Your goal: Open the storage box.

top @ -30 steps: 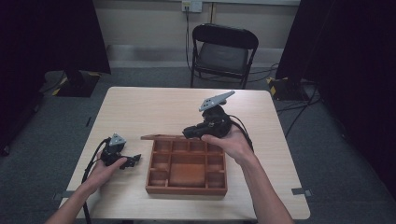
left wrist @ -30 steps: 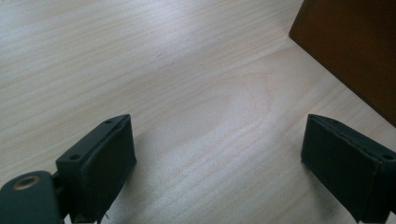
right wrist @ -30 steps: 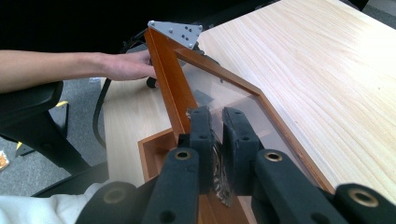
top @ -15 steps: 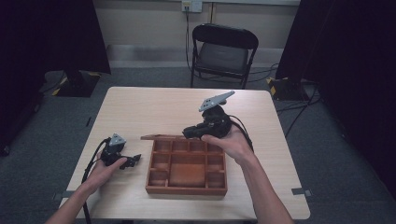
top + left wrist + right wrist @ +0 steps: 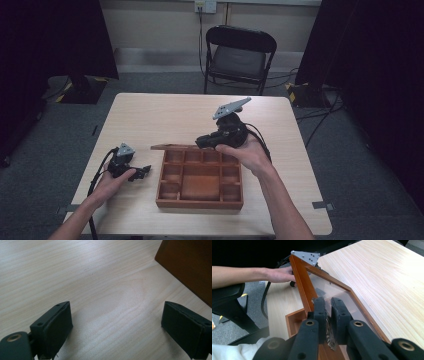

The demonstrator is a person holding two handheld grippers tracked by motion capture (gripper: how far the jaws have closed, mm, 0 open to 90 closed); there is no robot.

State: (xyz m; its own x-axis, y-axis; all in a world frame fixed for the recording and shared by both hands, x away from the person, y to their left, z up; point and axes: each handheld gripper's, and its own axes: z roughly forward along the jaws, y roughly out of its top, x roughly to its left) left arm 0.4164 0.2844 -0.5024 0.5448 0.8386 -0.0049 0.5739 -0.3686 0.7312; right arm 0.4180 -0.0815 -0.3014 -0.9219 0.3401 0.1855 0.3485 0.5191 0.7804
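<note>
The right gripper [image 5: 327,315] has its jaws clenched on the edge of a glazed lid [image 5: 329,287], a wooden frame around a clear pane, pinching what looks like the pane or the frame's near edge (the blurred close-up leaves that uncertain). In the high view the right gripper [image 5: 207,141] sits at the far rim of the compartmented wooden tray [image 5: 200,202], and the lid [image 5: 175,147] reaches out leftward from it, past the tray's far-left corner. The left gripper [image 5: 117,322] rests low over bare table [image 5: 87,277] with its jaws spread wide and nothing between them, just beside the tray's left wall [image 5: 190,267].

The grip is narrow and well off-centre; the lid could pivot in the jaws, slip, and drop onto the tray.
</note>
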